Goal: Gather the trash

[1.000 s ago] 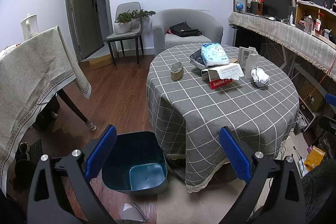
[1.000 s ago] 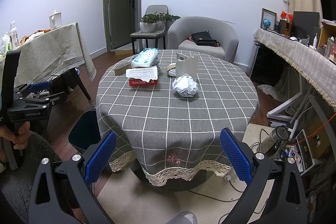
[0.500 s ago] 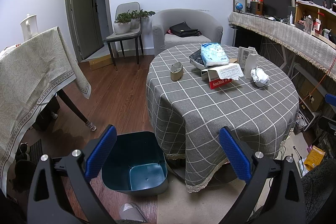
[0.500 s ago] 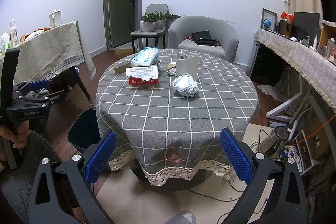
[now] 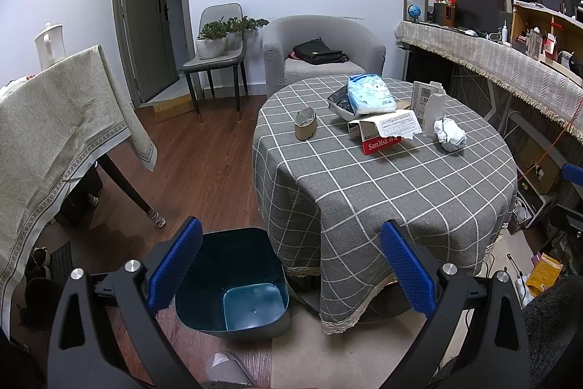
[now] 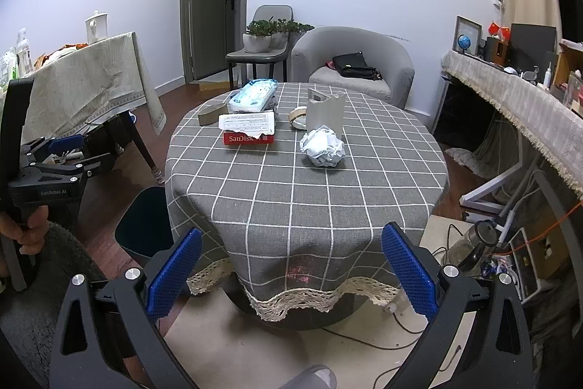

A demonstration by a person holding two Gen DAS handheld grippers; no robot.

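Note:
A round table (image 5: 382, 192) (image 6: 291, 185) under a grey checked cloth carries a crumpled white paper ball (image 5: 450, 135) (image 6: 322, 146), a torn red SanDisk box (image 5: 382, 132) (image 6: 248, 130), a blue-white tissue pack (image 5: 370, 93) (image 6: 253, 95), a squashed brown cardboard roll (image 5: 305, 123) (image 6: 210, 113) and a tape roll (image 6: 298, 116). A dark teal bin (image 5: 237, 283) (image 6: 145, 225) stands empty on the floor at the table's left. My left gripper (image 5: 291, 267) is open above the bin and table edge. My right gripper (image 6: 289, 274) is open before the table's near edge, holding nothing.
A grey armchair (image 5: 322, 55) with a black bag and a chair (image 5: 215, 61) with potted plants stand behind the table. A cloth-draped table (image 5: 54, 119) is at left, a long counter (image 5: 510, 68) at right. Cables and a kettle (image 6: 473, 245) lie on the floor at right.

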